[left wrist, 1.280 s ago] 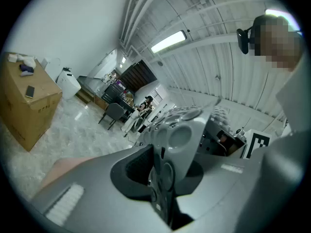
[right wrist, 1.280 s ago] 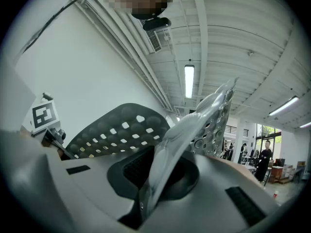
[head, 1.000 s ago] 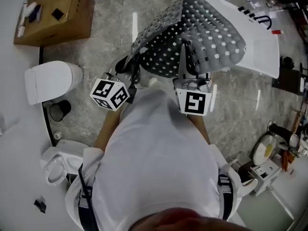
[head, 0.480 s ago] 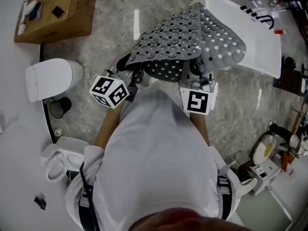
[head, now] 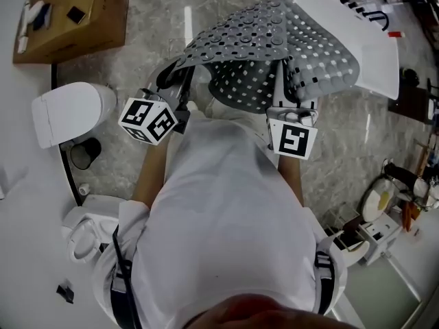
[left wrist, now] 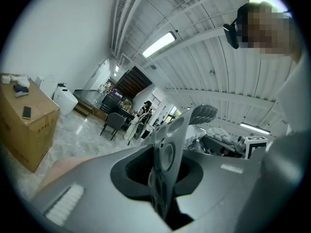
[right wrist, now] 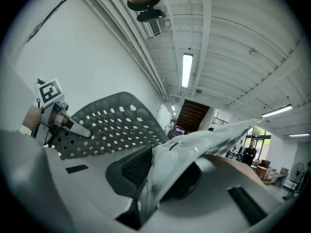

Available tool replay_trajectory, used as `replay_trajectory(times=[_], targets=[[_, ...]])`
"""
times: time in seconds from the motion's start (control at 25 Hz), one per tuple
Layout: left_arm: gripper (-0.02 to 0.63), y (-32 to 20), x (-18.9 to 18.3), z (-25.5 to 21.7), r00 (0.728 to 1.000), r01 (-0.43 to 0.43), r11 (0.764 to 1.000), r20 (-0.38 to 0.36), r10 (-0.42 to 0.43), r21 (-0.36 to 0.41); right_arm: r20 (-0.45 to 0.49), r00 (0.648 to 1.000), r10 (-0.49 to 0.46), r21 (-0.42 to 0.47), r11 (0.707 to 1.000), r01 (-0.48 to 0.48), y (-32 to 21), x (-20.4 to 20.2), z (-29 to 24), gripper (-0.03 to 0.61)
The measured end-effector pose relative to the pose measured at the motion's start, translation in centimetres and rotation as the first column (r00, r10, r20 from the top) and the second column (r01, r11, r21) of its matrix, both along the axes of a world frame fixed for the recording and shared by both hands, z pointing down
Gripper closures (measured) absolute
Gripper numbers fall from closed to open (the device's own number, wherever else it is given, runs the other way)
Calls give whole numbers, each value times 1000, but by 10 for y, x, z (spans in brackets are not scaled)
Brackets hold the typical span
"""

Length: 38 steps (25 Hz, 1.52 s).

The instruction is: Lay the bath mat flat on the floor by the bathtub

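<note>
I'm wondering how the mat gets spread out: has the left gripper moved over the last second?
Yes. In the head view, the left gripper has shifted up and left, nearer the cardboard box, while gripping the bath mat by its edge.

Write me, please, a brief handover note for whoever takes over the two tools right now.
Left tool: shut on one edge of the mat.
Right tool: the mat's other edge sits between its jaws, which have just been opening; the mat hangs from it, so I take it as gripped.
The mat is up in the air, arched between both tools, above the floor next to the bathtub.
Done: mat lifted and spread between the tools.
Left to do: lower it, lay it flat on the floor beside the bathtub, then let go.
</note>
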<state>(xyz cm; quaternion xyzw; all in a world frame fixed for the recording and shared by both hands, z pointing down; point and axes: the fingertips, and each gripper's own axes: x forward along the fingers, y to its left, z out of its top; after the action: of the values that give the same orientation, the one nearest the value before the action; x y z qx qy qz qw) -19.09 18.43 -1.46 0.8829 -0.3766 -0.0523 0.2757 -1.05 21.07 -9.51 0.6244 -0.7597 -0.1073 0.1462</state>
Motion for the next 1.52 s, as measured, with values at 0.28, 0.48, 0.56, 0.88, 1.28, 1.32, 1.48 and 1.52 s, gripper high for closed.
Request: replay_trajectory(times=[0.28,0.48,0.56,0.88,1.28,1.32,1.48,1.52], targets=[[591,-39,10,-2,988,89,992,116,-99,89,49,999,-14,-23,1000,15,-36,26,22,528],[592,-99,22,-16,943,177,953,235,-235,244,127,991,-41,-19,999,44,-95,50,39,528],[591,-131,29,-18,929,204,942,251,-272,265,169,984,-57,-3,998,59,-125,63,42,528],[591,-243,55,8,882,249,921,323,-343,298,166,981,-96,-17,995,100,-232,109,76,528],[591,-302,63,132,869,201,952,407,-281,229,149,986,-75,-134,986,96,-284,131,202,528],[591,-306,62,154,869,189,959,418,-264,213,151,986,-75,-154,983,98,-288,134,224,528],[591,-323,57,262,873,161,979,445,-200,125,149,985,-87,-229,966,120,-303,144,332,526],[591,-324,55,294,872,157,982,451,-188,106,141,986,-90,-248,961,123,-306,145,363,526]])
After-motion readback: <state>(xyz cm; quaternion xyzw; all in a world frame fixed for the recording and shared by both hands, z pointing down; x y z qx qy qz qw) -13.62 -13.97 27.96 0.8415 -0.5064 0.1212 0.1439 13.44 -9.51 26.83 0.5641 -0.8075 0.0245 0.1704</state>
